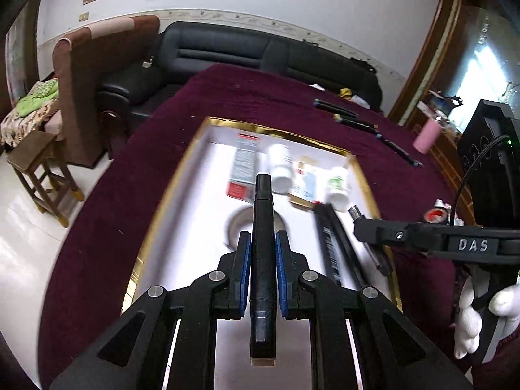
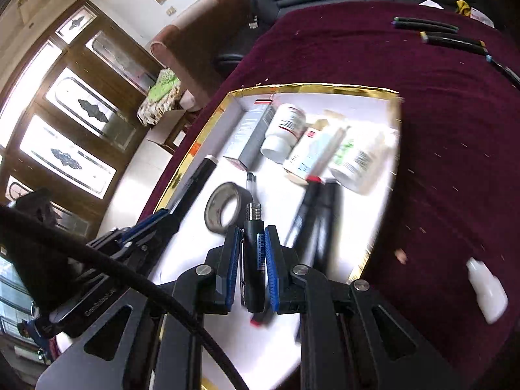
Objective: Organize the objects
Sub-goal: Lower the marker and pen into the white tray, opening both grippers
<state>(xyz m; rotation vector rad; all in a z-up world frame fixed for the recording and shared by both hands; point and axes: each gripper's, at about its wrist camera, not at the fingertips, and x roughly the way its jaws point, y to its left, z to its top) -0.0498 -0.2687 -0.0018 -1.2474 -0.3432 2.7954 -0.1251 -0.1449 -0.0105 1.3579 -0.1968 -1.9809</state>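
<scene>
My left gripper (image 1: 262, 239) is shut on a black marker (image 1: 262, 227) and holds it above a white tray with a gold rim (image 1: 195, 136). My right gripper (image 2: 253, 232) is shut on a black pen with a silver threaded tip (image 2: 253, 224), also over the tray (image 2: 312, 88). In the tray lie a grey box (image 2: 252, 136), white bottles (image 2: 284, 131), a roll of tape (image 2: 224, 209) and black markers (image 2: 320, 217). The right gripper shows in the left wrist view (image 1: 367, 226), the left one in the right wrist view (image 2: 162, 217).
The tray rests on a dark red cloth (image 1: 260, 94). More markers (image 1: 357, 120) lie on the cloth beyond the tray. A small white bottle (image 2: 486, 289) lies on the cloth to the right. A black sofa (image 1: 260, 52), a chair and a wooden stool (image 1: 39, 169) stand beyond the table.
</scene>
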